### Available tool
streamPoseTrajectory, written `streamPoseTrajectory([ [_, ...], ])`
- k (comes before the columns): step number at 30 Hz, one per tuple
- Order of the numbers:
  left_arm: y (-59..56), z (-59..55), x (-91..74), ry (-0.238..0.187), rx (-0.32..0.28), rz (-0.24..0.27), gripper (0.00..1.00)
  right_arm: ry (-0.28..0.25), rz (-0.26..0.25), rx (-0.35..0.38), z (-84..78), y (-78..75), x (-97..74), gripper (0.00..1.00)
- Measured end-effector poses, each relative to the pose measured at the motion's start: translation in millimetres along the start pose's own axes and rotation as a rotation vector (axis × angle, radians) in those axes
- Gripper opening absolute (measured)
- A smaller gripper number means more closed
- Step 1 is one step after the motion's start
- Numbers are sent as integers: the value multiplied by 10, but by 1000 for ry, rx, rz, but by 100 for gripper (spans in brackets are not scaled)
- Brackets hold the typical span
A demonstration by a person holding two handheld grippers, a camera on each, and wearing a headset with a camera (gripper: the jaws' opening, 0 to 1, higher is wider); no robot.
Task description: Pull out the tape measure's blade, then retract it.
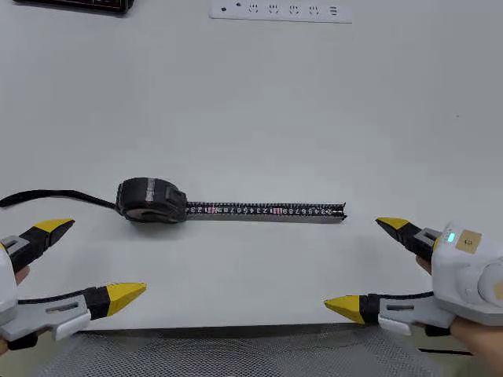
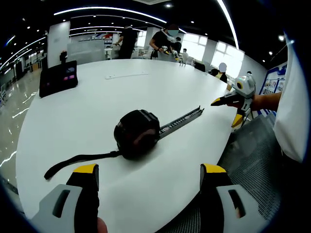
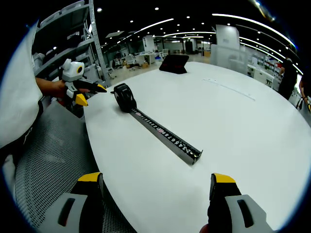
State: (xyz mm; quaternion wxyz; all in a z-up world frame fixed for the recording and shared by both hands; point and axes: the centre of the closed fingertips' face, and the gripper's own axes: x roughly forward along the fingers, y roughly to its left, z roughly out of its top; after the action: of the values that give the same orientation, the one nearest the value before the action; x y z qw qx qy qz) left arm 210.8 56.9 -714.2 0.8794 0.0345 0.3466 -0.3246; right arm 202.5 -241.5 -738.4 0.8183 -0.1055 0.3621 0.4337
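Observation:
A black tape measure (image 1: 151, 201) lies on the white table (image 1: 259, 102), its blade (image 1: 266, 210) drawn out to the right and ending in a hook (image 1: 343, 212). A black wrist strap (image 1: 47, 196) trails left from the case. My left gripper (image 1: 88, 258) stands open near the table's front left, short of the case (image 2: 137, 133), nothing between its yellow tips. My right gripper (image 1: 377, 265) is open at the front right, a little beyond the blade's end (image 3: 194, 156). The left gripper (image 3: 82, 92) shows at the far end of the right gripper view, the right gripper (image 2: 233, 99) in the left gripper view.
A white power strip (image 1: 280, 10) lies at the table's far edge, and a dark flat object (image 1: 78, 4) sits at the far left corner. Grey mesh (image 1: 236, 353) runs below the table's front edge. People stand in the background hall.

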Motion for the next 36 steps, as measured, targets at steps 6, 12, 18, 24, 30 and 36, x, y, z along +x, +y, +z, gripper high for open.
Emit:
streamPoseTrajectory([
  [6,38,40,-4,-8,1,6,83,-2,-3,0,9,-11,2,90],
  [12,28,38,-6,-6,3,3,83,-3,-4,-3,22,-17,-2,90],
  [18,37,43,-15,-7,6,9,83,-3,-8,-1,16,-22,-10,90],
  [24,36,45,-11,-7,5,11,83,-4,-12,0,7,-31,-26,90],
  [30,20,52,3,-8,2,6,83,-4,-13,2,2,-41,-35,90],
  [36,3,78,55,-11,-2,9,84,-8,-14,-2,27,-49,-27,90],
])
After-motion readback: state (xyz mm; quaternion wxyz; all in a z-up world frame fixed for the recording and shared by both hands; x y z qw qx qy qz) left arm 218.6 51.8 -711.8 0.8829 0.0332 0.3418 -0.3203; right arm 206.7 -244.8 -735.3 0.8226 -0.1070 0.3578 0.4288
